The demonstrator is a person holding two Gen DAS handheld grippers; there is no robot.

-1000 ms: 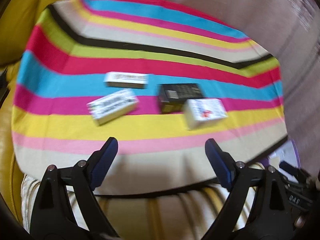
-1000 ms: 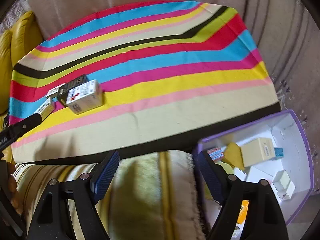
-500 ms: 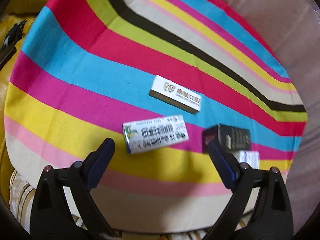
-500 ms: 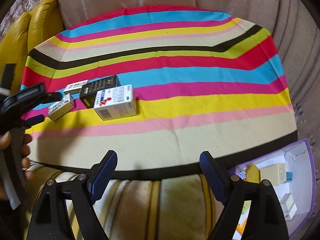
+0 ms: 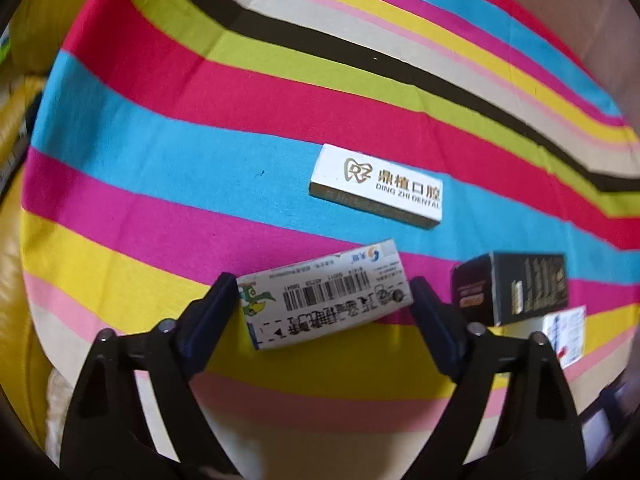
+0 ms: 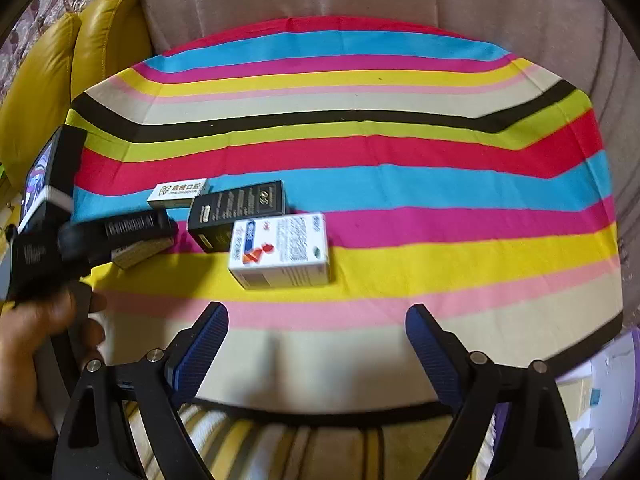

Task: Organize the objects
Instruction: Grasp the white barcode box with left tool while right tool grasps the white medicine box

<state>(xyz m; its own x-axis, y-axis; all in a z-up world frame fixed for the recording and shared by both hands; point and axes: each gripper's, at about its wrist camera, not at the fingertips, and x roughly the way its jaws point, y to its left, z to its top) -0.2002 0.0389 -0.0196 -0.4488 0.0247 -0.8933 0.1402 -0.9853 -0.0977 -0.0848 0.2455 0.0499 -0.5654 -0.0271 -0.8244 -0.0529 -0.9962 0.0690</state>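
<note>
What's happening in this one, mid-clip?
A person is tidying small boxes on a striped cloth. The left gripper is closing around the white barcoded carton, pads not clearly pressing yet. The right gripper hangs empty, jaws opening, short of the white medicine box with the red figure. A black box and a white dental box lie untouched.

1. The left gripper points steeply down, its jaws closing around a barcoded box that lies between the fingers.
2. The right gripper tilts downward, jaws opening, nothing between them.
3. The person's left hand grips its handle.
</note>
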